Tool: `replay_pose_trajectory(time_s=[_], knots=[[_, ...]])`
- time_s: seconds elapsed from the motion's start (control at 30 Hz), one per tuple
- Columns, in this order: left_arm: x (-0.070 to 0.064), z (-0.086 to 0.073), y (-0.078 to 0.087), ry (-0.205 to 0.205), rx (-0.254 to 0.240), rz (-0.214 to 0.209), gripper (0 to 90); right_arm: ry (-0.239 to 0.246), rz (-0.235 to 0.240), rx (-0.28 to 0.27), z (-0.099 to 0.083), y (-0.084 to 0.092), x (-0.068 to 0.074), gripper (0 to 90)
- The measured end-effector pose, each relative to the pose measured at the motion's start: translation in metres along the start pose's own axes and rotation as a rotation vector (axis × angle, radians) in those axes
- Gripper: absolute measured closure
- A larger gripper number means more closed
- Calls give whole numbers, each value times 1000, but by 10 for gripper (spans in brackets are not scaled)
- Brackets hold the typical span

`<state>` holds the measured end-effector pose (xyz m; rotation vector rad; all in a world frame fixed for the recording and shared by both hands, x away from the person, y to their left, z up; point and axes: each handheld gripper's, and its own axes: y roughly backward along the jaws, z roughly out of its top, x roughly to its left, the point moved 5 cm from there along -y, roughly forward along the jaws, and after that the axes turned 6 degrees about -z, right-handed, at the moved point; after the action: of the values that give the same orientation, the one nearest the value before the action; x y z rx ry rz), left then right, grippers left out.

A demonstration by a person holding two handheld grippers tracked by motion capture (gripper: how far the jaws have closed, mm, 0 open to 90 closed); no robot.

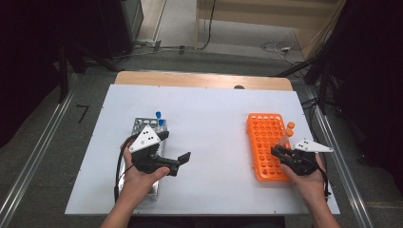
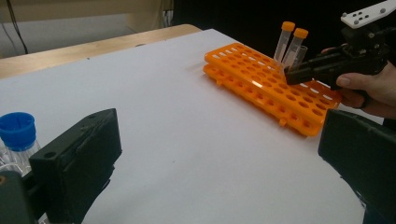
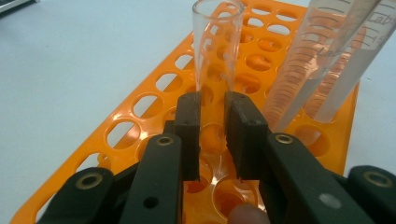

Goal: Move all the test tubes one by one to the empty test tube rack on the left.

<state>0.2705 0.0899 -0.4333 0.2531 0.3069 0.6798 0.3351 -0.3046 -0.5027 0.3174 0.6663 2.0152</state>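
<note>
Orange plastic marks the scene's lower right: an orange tube rack (image 1: 267, 145) lies flat on the white table (image 1: 209, 114), and the right gripper (image 1: 281, 153) reaches over its near right corner. In the right gripper view its two black jaws are clamped on the lower part of a clear uncapped tube (image 3: 215, 51), pads pressing both sides of the glass-like wall, with the tube's open mouth at the top centre of the frame. The tube stands over the rack's holes; whether its tip sits in one cannot be told, since the jaws hide it. Just right of it, in the upper right of that view, two orange-capped tubes (image 2: 290, 44) lean in the rack, close together — their caps show plainly in the left gripper view, above the rack's far end.

At the lower left of the high view, the left gripper (image 1: 178, 163) is released — its jaws stand wide apart with nothing between them, pointing right across bare table toward the rack. Behind that hand lies a metal rack (image 1: 141, 124) holding blue-capped tubes (image 1: 159, 118); one blue cap appears at the left edge of the left gripper view.
</note>
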Motion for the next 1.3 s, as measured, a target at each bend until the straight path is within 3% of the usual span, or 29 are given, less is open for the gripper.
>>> replay_pose_trajectory(time_s=[0.37,0.53,0.67,0.93,1.3], knots=[[-1,-1,-2,0,5,-4,0,-50,9,-20,6,8,-2,743],[-1,0,-1,5,-1,-12,0,-52,-2,-77,16,20,-2,743],[-2,1,-1,2,-6,-21,0,-54,25,-132,28,32,2,743],[-9,2,-4,-1,-5,-39,5,-25,112,-130,36,32,29,743],[-24,2,-15,-12,5,-107,40,20,229,-117,39,24,78,741]])
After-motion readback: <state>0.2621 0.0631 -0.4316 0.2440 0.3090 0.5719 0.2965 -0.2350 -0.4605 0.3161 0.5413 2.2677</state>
